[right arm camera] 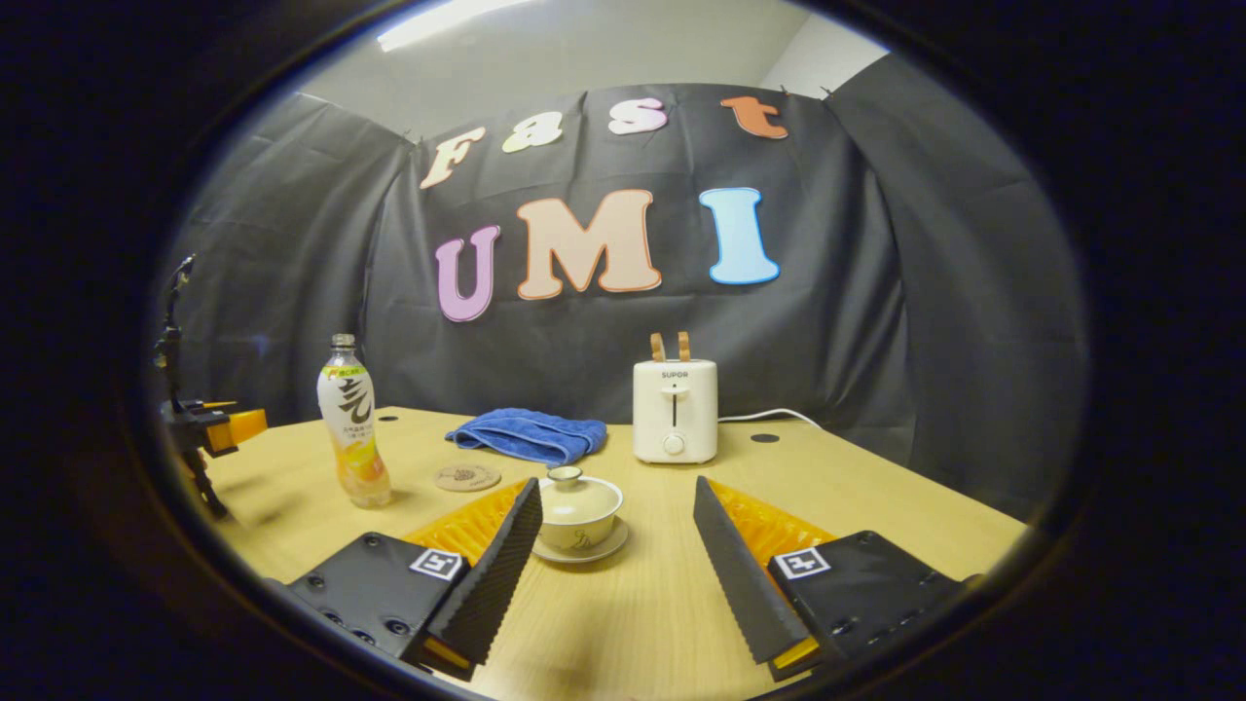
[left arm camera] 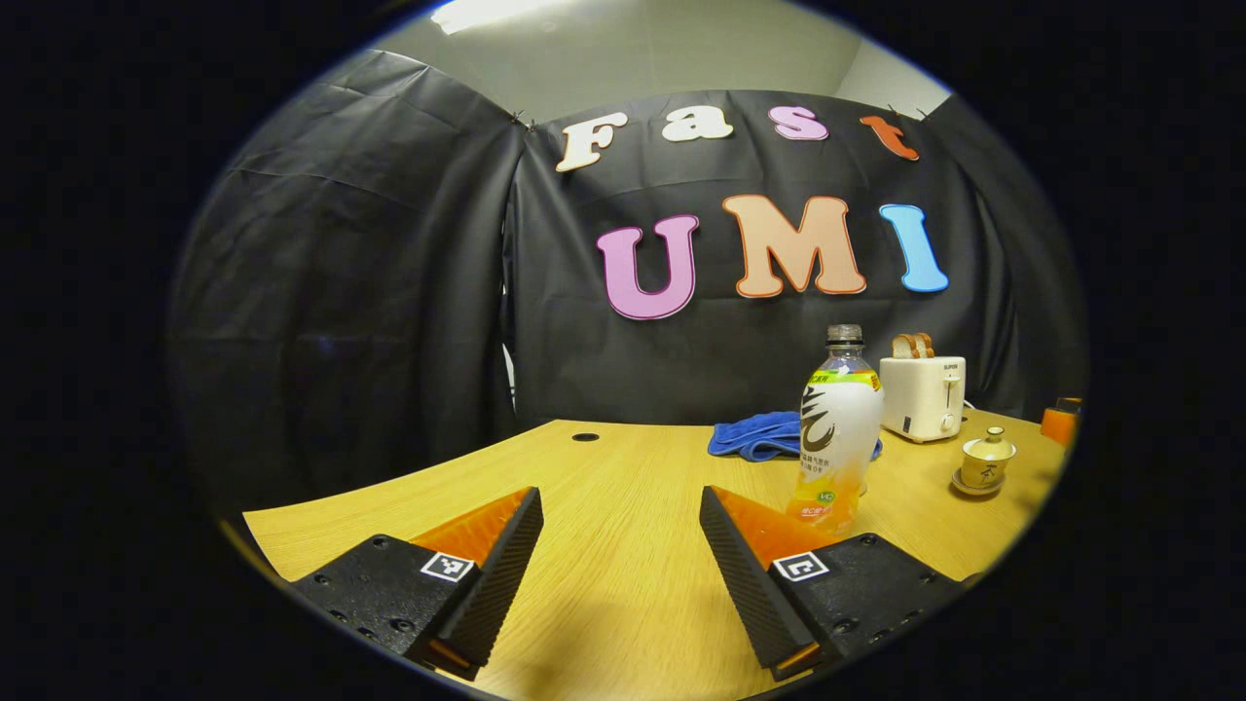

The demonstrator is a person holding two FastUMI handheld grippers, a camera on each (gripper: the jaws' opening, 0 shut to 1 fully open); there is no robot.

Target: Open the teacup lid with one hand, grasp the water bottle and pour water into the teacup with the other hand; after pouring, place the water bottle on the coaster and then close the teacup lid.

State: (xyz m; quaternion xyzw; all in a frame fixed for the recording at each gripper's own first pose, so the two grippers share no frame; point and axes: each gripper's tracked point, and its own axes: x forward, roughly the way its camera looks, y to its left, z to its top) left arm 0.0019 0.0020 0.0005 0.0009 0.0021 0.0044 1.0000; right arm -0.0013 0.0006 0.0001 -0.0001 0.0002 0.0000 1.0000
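A capped water bottle with a white and yellow label stands upright on the wooden table, just beyond my left gripper's right finger. My left gripper is open, nothing between its fingers. The cream lidded teacup sits on its saucer right in front of my right gripper, close to its left finger; that gripper is open and holds nothing. The teacup also appears far right in the left gripper view. A round brown coaster lies between the bottle and the teacup. The left gripper shows at the far left.
A white toaster with two bread slices stands at the back, its cable trailing right. A folded blue cloth lies left of it. The black cloth wall closes the booth behind. The table has cable holes near the back.
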